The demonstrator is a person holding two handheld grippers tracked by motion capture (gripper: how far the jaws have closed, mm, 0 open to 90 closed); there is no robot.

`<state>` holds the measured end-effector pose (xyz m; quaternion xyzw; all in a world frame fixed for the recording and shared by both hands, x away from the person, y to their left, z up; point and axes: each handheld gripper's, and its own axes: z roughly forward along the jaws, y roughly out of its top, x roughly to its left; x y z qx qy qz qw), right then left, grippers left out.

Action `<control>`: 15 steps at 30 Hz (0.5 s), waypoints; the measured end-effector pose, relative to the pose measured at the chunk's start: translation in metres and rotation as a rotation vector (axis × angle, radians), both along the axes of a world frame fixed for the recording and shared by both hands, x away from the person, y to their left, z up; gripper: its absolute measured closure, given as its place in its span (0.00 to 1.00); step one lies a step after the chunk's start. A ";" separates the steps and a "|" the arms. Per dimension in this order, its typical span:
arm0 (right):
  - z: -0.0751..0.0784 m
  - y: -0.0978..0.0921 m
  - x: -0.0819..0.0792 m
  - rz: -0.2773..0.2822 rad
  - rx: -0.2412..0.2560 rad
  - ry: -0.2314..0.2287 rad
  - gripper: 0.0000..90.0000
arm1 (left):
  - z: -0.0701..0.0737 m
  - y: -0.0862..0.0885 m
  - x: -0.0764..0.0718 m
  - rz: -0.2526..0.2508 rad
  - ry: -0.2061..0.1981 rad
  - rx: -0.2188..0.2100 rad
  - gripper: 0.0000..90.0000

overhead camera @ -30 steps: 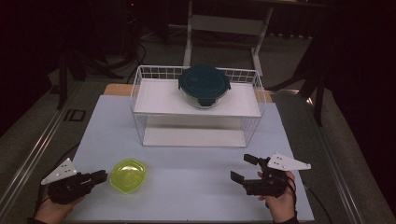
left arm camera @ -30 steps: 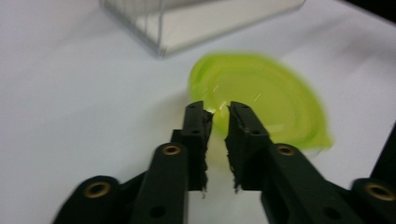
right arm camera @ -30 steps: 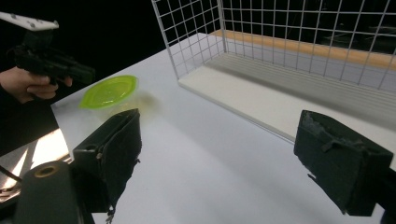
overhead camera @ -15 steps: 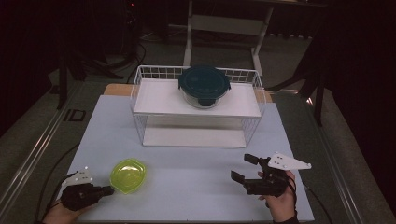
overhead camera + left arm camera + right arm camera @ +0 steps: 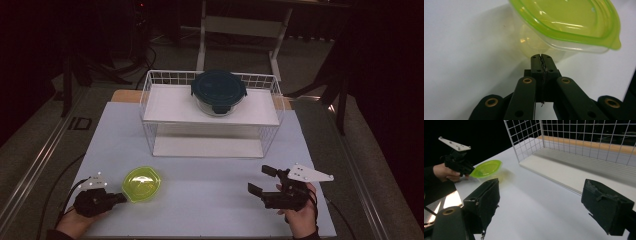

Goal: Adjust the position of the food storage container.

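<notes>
green-lidded container [image 5: 564, 27], no readable label, left gripper [image 5: 541, 57] jaws closed

- Open tabletop [image 5: 210, 185] lies between the two hand-held grippers, with room to pass.
- The wire rack [image 5: 150, 125] walls off the far half; its grid sides block entry from left and right.
- The green-lidded container [image 5: 142, 183] sits right against the left hand-held gripper [image 5: 120, 197] tips.
- The dark-lidded bowl [image 5: 218, 90] occupies the rack's upper shelf.
</notes>
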<state>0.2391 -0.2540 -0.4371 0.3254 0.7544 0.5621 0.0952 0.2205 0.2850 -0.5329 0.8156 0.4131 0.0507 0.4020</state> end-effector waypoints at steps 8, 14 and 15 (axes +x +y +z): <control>-0.001 -0.001 0.000 0.003 0.000 -0.001 0.16 | 0.000 -0.010 0.015 -0.001 0.010 0.025 0.99; -0.003 0.002 -0.001 0.020 -0.009 -0.002 0.16 | 0.001 -0.021 0.028 -0.011 0.007 0.010 0.99; -0.003 0.002 -0.001 0.020 -0.009 -0.001 0.16 | 0.001 -0.023 0.030 -0.009 0.007 0.012 0.99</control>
